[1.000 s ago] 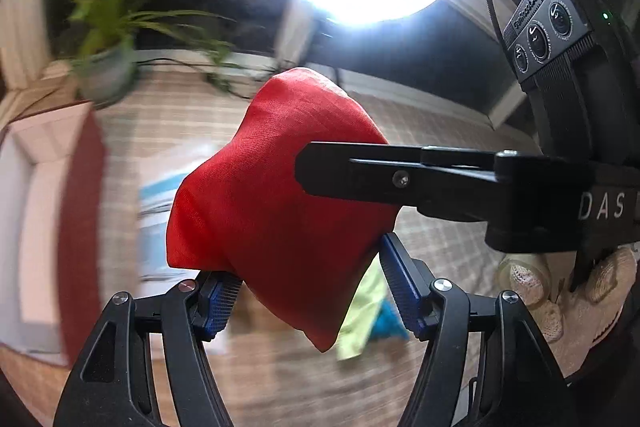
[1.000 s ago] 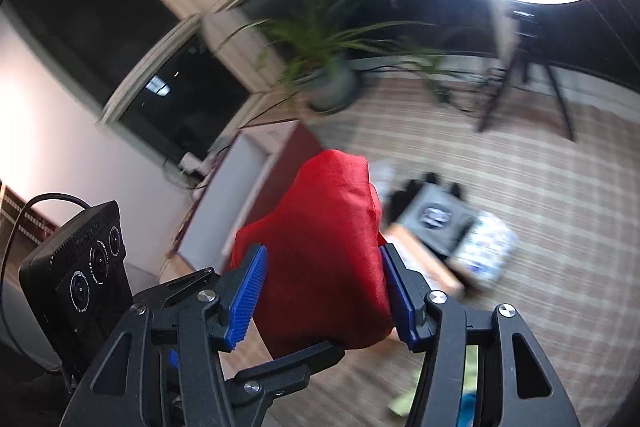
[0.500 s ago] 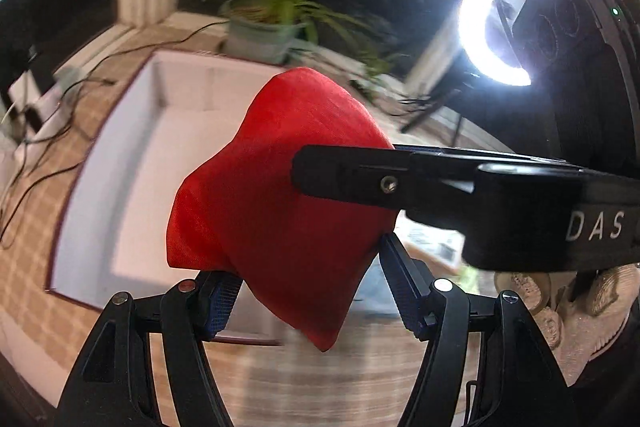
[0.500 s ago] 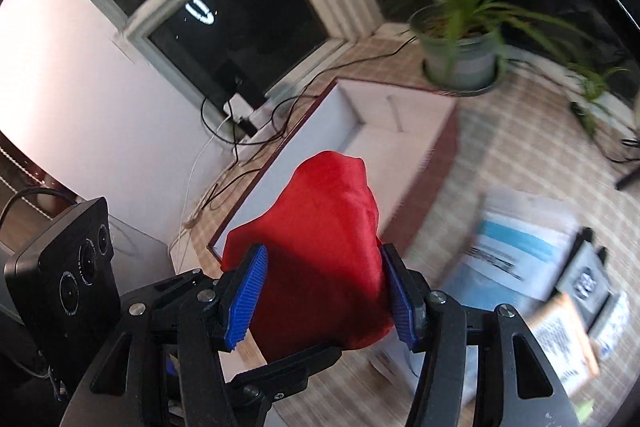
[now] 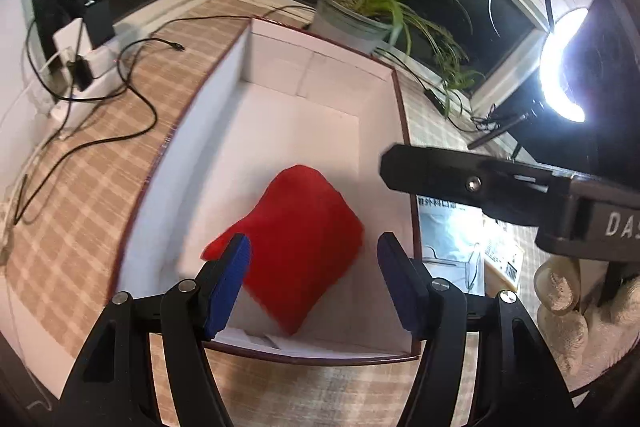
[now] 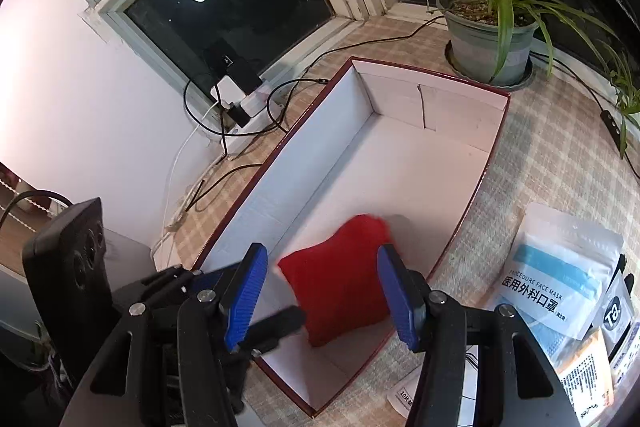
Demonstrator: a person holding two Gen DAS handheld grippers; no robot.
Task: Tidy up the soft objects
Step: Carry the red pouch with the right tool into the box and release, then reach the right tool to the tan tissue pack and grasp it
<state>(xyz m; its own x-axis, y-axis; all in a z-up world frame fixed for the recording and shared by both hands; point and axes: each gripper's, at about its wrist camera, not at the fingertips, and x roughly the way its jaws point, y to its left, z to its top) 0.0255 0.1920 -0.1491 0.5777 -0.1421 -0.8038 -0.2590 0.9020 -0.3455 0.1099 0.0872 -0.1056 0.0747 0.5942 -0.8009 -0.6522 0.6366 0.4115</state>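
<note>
A red soft cushion [image 5: 298, 247] lies inside a white box with a dark red rim [image 5: 402, 119], near its front end; it is slightly blurred. It also shows in the right wrist view [image 6: 340, 283] inside the same box [image 6: 494, 143]. My left gripper [image 5: 314, 279] is open and empty just above the cushion. My right gripper [image 6: 324, 299] is open and empty above it too. The right gripper's black finger [image 5: 460, 175] reaches into the left wrist view.
A potted plant [image 6: 490, 27] stands beyond the box. Cables and a power strip [image 6: 236, 99] lie left by the window. Face-mask packets [image 6: 560, 279] lie right of the box on the checked cloth. A ring light [image 5: 560, 67] glares at the right.
Both grippers swung over the box, opened and let go of the red cushion, which dropped into the box.
</note>
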